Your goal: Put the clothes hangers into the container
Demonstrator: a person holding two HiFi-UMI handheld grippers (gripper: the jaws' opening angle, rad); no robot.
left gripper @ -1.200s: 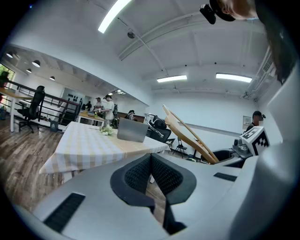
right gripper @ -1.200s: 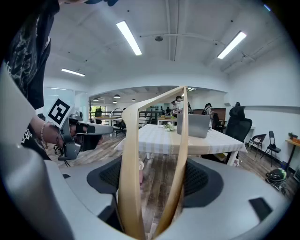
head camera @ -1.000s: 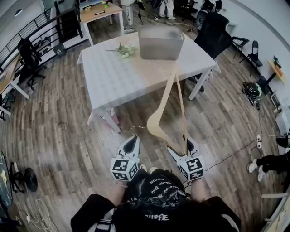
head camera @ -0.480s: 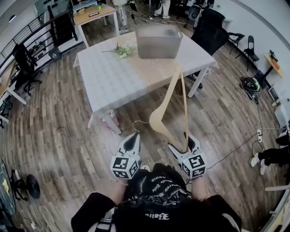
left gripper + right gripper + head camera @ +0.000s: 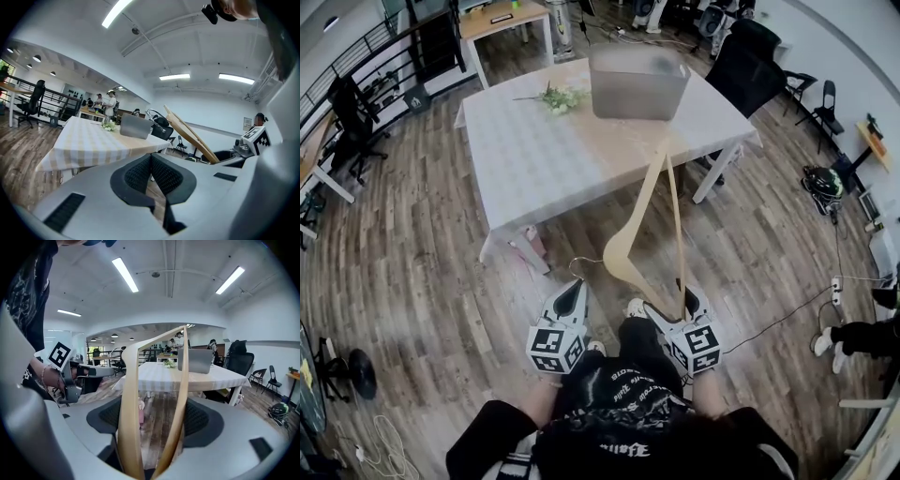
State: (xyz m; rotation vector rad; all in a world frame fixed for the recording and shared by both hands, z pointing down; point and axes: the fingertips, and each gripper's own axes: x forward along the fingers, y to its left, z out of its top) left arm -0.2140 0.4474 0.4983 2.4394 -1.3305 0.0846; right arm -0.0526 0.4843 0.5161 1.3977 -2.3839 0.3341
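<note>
Hanger (image 5: 619,259) clamped in right claw (image 5: 673,302), left claw (image 5: 572,292) pinched shut, bare floor (image 5: 441,272) before table edge (image 5: 525,202)

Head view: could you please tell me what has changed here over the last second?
The person's shoe has stepped forward, showing between the grippers, toward the table. Nothing was taken hold of or let go: the right gripper keeps its jaws on the wooden hanger, the left gripper stays shut and empty, and the container still stands on the table.

Wood-plank floor (image 5: 412,262), checked-cloth table (image 5: 534,159), black chair (image 5: 748,70) beyond.
</note>
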